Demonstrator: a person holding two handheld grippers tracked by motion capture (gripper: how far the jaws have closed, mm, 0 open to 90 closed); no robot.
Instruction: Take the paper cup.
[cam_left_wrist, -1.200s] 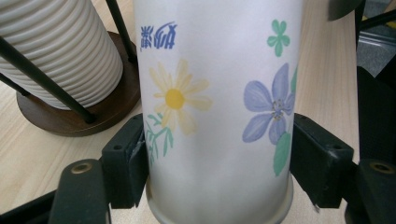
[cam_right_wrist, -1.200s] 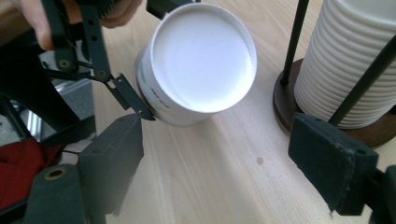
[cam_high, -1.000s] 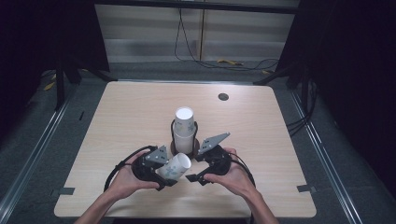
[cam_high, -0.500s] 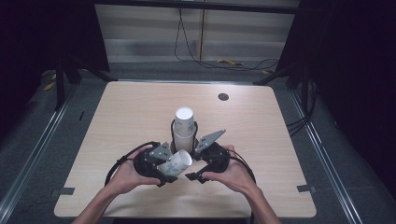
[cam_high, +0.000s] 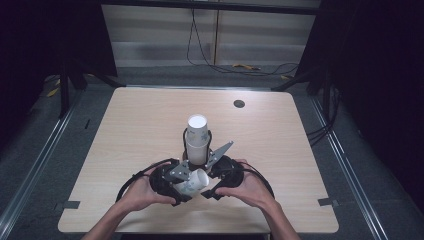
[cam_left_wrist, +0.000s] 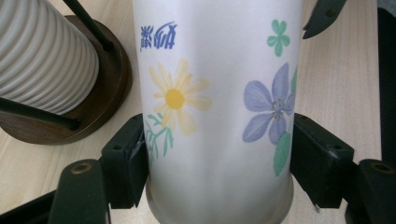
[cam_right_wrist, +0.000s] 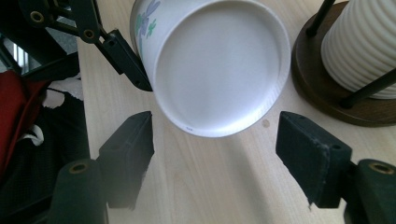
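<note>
high view: left gripper (cam_high: 186, 184) and right gripper (cam_high: 212, 186) meet at flowered paper cup (cam_high: 192, 182), just before cup stack (cam_high: 196, 138) | left gripper view: jaws clamp cup sides | right gripper view: jaws, just closing, stand apart, cup bottom ahead, untouched

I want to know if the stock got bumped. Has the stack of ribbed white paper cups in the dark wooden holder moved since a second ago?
No. The stack of ribbed white paper cups stands equally far below the dark round grommet in the tabletop.
</note>
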